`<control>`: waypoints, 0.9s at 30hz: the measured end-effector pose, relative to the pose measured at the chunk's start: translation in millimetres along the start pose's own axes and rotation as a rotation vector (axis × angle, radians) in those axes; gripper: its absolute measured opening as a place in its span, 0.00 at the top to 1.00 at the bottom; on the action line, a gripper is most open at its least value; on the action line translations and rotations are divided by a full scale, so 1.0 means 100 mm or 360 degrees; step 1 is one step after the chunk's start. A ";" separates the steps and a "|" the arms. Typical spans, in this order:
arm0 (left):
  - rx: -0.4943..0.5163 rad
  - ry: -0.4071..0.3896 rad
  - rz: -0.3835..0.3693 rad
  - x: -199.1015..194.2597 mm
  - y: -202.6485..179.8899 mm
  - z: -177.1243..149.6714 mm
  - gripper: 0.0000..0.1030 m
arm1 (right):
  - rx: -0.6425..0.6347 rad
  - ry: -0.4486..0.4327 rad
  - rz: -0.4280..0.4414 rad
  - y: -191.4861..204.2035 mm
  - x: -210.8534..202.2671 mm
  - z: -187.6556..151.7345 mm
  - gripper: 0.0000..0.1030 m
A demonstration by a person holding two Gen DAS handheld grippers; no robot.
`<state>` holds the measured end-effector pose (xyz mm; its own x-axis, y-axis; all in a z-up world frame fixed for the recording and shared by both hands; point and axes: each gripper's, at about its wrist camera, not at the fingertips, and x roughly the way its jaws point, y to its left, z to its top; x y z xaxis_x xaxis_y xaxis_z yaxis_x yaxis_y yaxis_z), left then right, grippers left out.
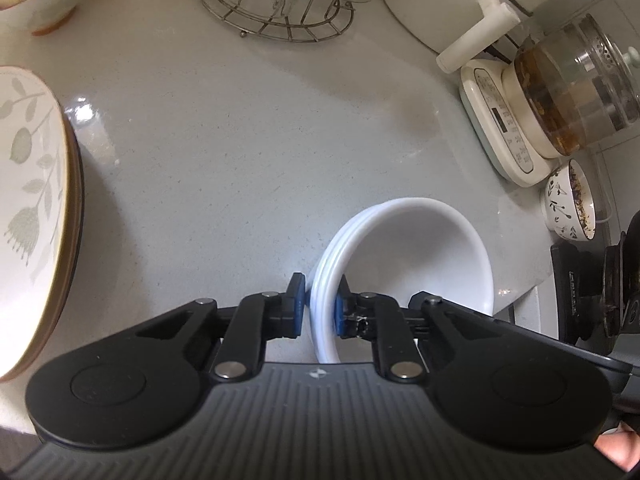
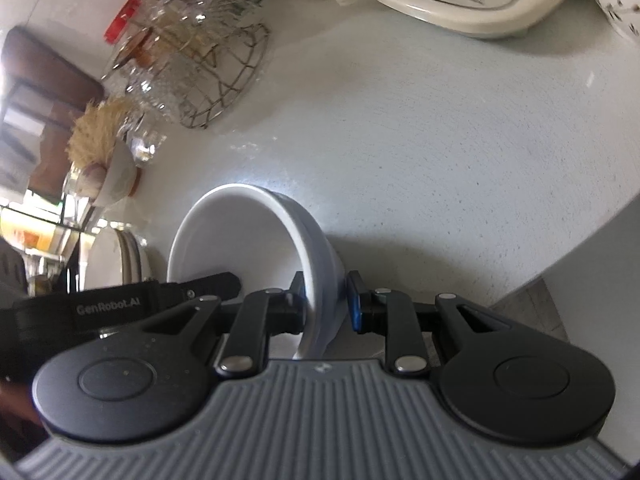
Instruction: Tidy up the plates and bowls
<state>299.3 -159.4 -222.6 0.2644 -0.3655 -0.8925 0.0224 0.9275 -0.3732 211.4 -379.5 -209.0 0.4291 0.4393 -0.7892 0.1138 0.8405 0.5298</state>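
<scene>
- We see the bowls, a nested white stack, over the counter near its front edge, at about five o'clock in the left view.
- Around them: plates at nine o'clock, a wire rack of glassware at twelve, a kettle at two, a patterned bowl beside it.
- Our left gripper pinches the stack's rim on one side; our right gripper clamps the opposite wall, jaws nearly closed.
- The bowls look plain, glossy and empty.
</scene>
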 end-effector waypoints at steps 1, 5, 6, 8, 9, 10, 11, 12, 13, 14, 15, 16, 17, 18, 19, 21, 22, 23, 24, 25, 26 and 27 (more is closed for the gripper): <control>-0.0001 0.0011 -0.0002 0.00 0.00 0.00 0.84 | 0.0003 0.0000 0.0002 0.00 -0.01 0.00 0.77; 0.0005 0.0059 -0.0023 -0.02 0.03 0.02 0.84 | 0.0064 -0.0018 0.0014 0.01 -0.03 0.02 0.77; 0.0005 0.0069 -0.0030 -0.03 0.05 0.04 0.84 | 0.0080 -0.0027 0.0016 0.02 -0.04 0.02 0.77; 0.0017 0.0084 -0.0036 -0.07 0.06 0.06 0.84 | 0.0117 -0.0053 0.0013 0.05 -0.07 0.00 0.77; 0.0040 0.0088 -0.0035 -0.09 0.05 0.07 0.84 | 0.0127 -0.0063 0.0010 0.07 -0.09 -0.01 0.77; 0.0056 0.0094 -0.0037 -0.10 0.04 0.09 0.84 | 0.0139 -0.0070 0.0007 0.08 -0.11 -0.02 0.77; 0.0070 0.0100 -0.0042 -0.12 0.04 0.10 0.83 | 0.0145 -0.0077 0.0005 0.09 -0.14 -0.02 0.77; 0.0084 0.0102 -0.0050 -0.14 0.04 0.11 0.83 | 0.0143 -0.0086 0.0002 0.11 -0.16 -0.02 0.77; 0.0095 0.0104 -0.0061 -0.16 0.04 0.12 0.83 | 0.0139 -0.0094 -0.0002 0.14 -0.18 -0.01 0.77; 0.0102 0.0105 -0.0075 -0.19 0.04 0.13 0.83 | 0.0133 -0.0106 -0.0008 0.17 -0.21 -0.01 0.77; 0.0110 0.0106 -0.0089 -0.21 0.04 0.14 0.83 | 0.0123 -0.0119 -0.0018 0.20 -0.23 -0.01 0.77; 0.0114 0.0111 -0.0098 -0.23 0.04 0.15 0.83 | 0.0109 -0.0127 -0.0025 0.22 -0.25 -0.01 0.77; 0.0119 0.0117 -0.0106 -0.25 0.05 0.16 0.83 | 0.0106 -0.0130 -0.0025 0.24 -0.27 0.00 0.76; 0.0126 0.0116 -0.0113 -0.27 0.05 0.17 0.83 | 0.0115 -0.0131 -0.0018 0.25 -0.28 0.00 0.76; 0.0129 0.0115 -0.0122 -0.30 0.06 0.17 0.83 | 0.0121 -0.0135 -0.0012 0.26 -0.30 0.01 0.75; 0.0131 0.0113 -0.0139 -0.35 0.07 0.19 0.83 | 0.0105 -0.0157 -0.0013 0.31 -0.36 0.01 0.75; 0.0131 0.0111 -0.0147 -0.37 0.07 0.20 0.83 | 0.0093 -0.0173 -0.0015 0.34 -0.38 0.02 0.75; 0.0131 0.0109 -0.0156 -0.40 0.08 0.21 0.83 | 0.0084 -0.0190 -0.0017 0.38 -0.39 0.03 0.75; 0.0130 0.0113 -0.0163 -0.42 0.09 0.22 0.83 | 0.0074 -0.0205 -0.0017 0.42 -0.41 0.04 0.74; 0.0120 0.0124 -0.0171 -0.44 0.10 0.24 0.83 | 0.0062 -0.0218 -0.0018 0.45 -0.43 0.04 0.74; 0.0102 0.0139 -0.0181 -0.47 0.12 0.27 0.83 | 0.0054 -0.0231 -0.0020 0.48 -0.44 0.05 0.74; 0.0091 0.0143 -0.0192 -0.50 0.14 0.29 0.83 | 0.0056 -0.0240 -0.0018 0.51 -0.46 0.05 0.74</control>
<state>314.5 -126.0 -176.3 0.1689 -0.4776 -0.8622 0.1042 0.8785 -0.4662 202.2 -358.6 -144.3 0.5572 0.3750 -0.7409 0.1496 0.8323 0.5337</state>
